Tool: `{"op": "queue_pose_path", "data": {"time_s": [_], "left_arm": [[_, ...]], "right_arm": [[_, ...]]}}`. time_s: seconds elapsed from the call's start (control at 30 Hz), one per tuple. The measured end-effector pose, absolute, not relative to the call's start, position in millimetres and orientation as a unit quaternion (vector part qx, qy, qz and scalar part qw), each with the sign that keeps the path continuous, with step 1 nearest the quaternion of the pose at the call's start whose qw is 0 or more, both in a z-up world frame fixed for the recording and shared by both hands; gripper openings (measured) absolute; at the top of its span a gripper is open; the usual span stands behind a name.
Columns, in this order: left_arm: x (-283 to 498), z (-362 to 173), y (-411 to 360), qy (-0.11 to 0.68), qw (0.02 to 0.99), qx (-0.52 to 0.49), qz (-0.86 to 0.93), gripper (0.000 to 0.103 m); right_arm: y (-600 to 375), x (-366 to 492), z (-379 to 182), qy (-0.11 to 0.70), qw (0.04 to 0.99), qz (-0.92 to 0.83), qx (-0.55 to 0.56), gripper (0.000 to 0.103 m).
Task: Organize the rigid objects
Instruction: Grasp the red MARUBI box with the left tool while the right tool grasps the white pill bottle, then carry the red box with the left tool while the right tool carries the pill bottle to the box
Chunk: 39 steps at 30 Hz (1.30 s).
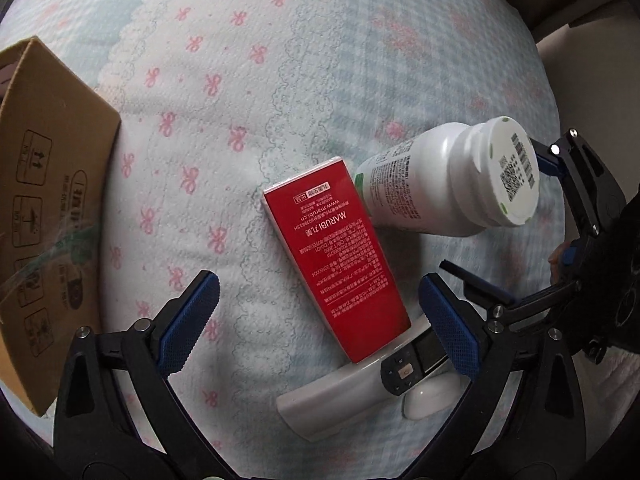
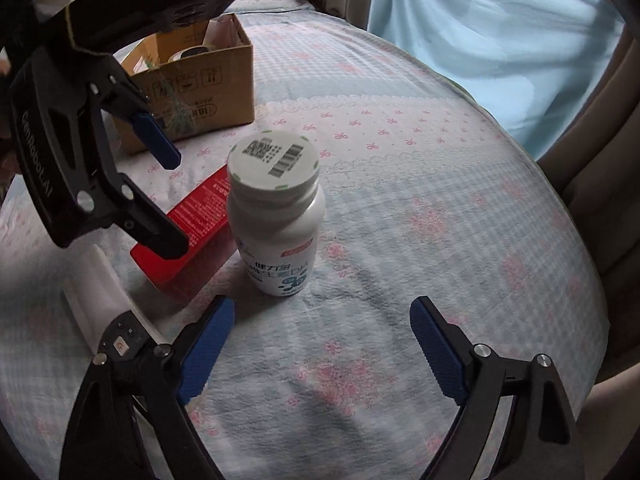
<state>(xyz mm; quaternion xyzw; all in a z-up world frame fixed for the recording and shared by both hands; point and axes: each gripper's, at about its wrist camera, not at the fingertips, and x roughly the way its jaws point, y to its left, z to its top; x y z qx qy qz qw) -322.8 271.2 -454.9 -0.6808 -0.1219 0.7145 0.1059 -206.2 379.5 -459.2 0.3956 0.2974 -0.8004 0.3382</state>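
A red carton [image 1: 340,256] with white print lies flat on the quilt. My left gripper [image 1: 319,282] hangs over it, open, its blue pads [image 1: 192,320] on either side of the carton and apart from it. A white bottle [image 2: 276,216] with a barcode on its cap stands upright beside the carton [image 2: 192,224]. My right gripper [image 2: 322,308] is open just short of the bottle, with nothing between its pads. A white handheld device with buttons [image 1: 360,384] lies partly under the carton's near end. In the right wrist view the left gripper [image 2: 174,202] covers part of the carton.
An open cardboard box [image 2: 192,80] with items inside stands on the bed beyond the carton; its wall [image 1: 48,216] fills the left of the left wrist view. A small white rounded case [image 1: 432,400] lies by the device. A pale blue curtain [image 2: 500,40] hangs past the bed's edge.
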Motion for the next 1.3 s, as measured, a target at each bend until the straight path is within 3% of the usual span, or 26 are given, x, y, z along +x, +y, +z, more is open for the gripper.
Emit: {"op": "queue_pose_path", "data": {"time_s": [0.07,0.13,0.23,0.47,0.6,0.9,1.3], "left_arm": [[-327,-460,272,-0.121,0.095,-0.688,0.71,0.098],[-331,-466,273,-0.128,0.093,-0.698,0.699,0.086],[-336,-476,274,-0.145,0.093,-0.71,0.682,0.079],[-342,-486,282,-0.143,0.091,-0.721,0.672,0.072],[-348,-485,275,-0.163,0.108,-0.725,0.66,0.053],[-347,-485,261,-0.198,0.121,-0.724,0.65,0.047],[-367,-495,272,-0.184,0.065,-0.75,0.632,0.046]], "right_arm": [[375,-203,-470,0.311,0.356,-0.793,0.385,0.087],[371,-203,-477,0.318,0.374,-0.786,0.375,0.087],[366,-205,-484,0.333,0.401,-0.774,0.359,0.08],[353,-220,-488,0.359,0.449,-0.751,0.326,0.075],[348,-226,-487,0.369,0.463,-0.742,0.314,0.064],[331,-231,-479,0.356,0.477,-0.745,0.302,0.049],[346,-237,-473,0.28,0.391,-0.8,0.36,0.048]]}}
